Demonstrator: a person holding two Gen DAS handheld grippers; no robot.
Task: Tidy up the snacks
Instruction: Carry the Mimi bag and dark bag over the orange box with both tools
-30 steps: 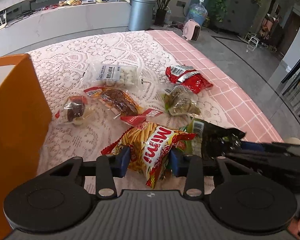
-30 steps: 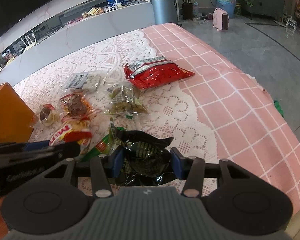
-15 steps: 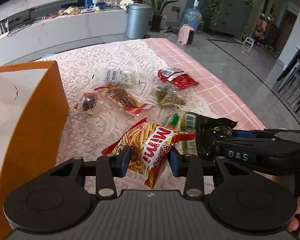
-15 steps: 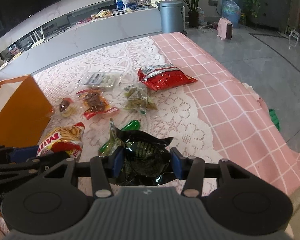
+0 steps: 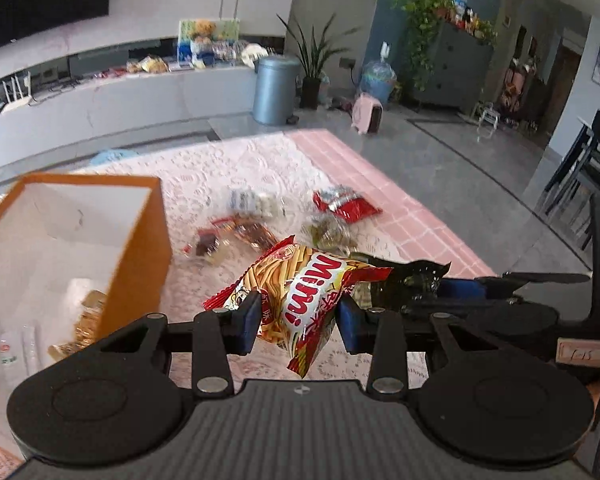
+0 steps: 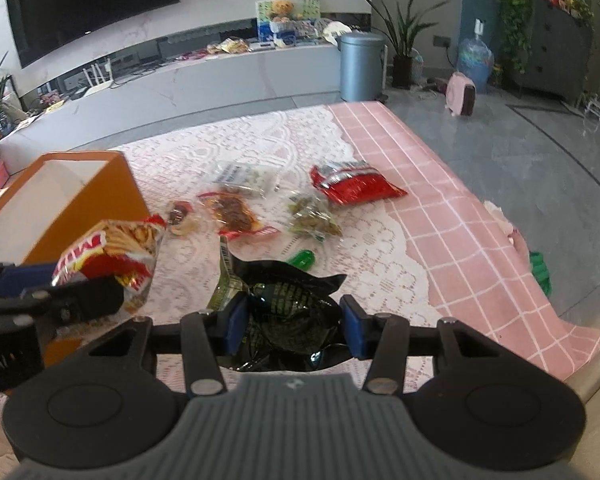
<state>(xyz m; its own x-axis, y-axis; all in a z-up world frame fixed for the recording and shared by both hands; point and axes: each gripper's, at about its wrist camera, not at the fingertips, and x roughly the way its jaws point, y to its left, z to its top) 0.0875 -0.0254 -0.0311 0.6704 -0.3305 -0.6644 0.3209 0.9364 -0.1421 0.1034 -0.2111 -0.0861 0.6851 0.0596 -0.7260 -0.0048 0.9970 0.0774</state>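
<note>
Left wrist view shows the left tool (image 5: 296, 320) pinching a red and yellow Mimi snack bag (image 5: 300, 292) between its blue pads, the bag lifted clear of the surface (image 5: 236, 168), which is covered by white lace over a pink checked cloth. Just left of the tool stands an open orange box (image 5: 140, 240) with white inner walls; a few packets lie at its bottom, too blurred to name. The right tool (image 6: 292, 324) sits just beside the left one and pinches a crumpled black and green packet (image 6: 288, 304), also held off the lace.

Right wrist view gives the clearer look at what lies loose on the lace: a red foil bag (image 6: 356, 188) near the seam with the pink cloth, a clear pack of green snacks (image 6: 314, 220) beside it, a red-edged pack of dark brown pieces (image 6: 234, 212), a clear packet with white pieces (image 6: 244, 176) behind that, a small wrapped dark sweet (image 6: 180, 216) near the box, and a small green item (image 6: 302, 258) just beyond the black packet. All of these lie apart from both tools.
</note>
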